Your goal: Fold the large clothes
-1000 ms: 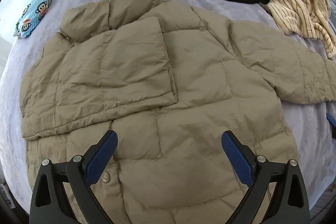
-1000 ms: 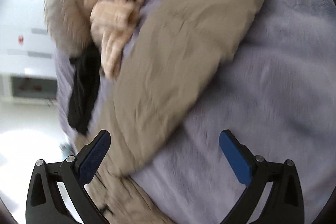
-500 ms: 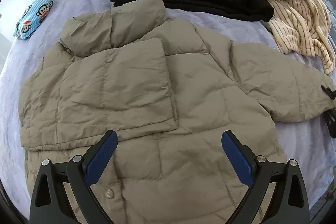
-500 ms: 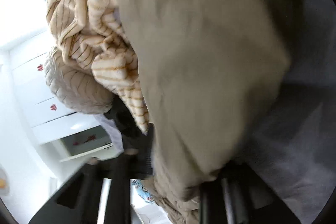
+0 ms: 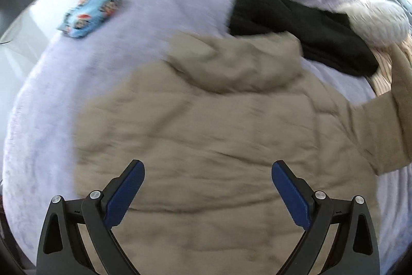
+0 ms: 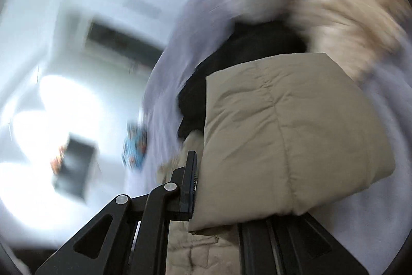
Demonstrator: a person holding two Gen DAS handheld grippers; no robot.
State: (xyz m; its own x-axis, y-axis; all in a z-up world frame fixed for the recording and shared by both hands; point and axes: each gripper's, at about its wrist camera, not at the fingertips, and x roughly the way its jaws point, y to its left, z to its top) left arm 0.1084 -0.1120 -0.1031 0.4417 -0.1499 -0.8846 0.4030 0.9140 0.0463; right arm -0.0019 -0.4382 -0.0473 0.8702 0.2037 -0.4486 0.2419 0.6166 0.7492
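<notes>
The right gripper (image 6: 216, 187) clamped the beige jacket's sleeve (image 6: 291, 138) between its fingers, while the left gripper (image 5: 207, 187) hung open above the jacket (image 5: 206, 135) on the bed (image 5: 46, 135).

Your left wrist view is evenly daylit but motion-smeared: the puffer jacket (image 5: 206, 146) and lavender bedspread (image 5: 77, 81) lose their texture, while the blue finger pads (image 5: 126, 195) stay crisp. Your right wrist view blurs harder, with blown-out white glare at left; only the held sleeve (image 6: 296, 135) is sharp. Fisheye edges curve and darken.
</notes>
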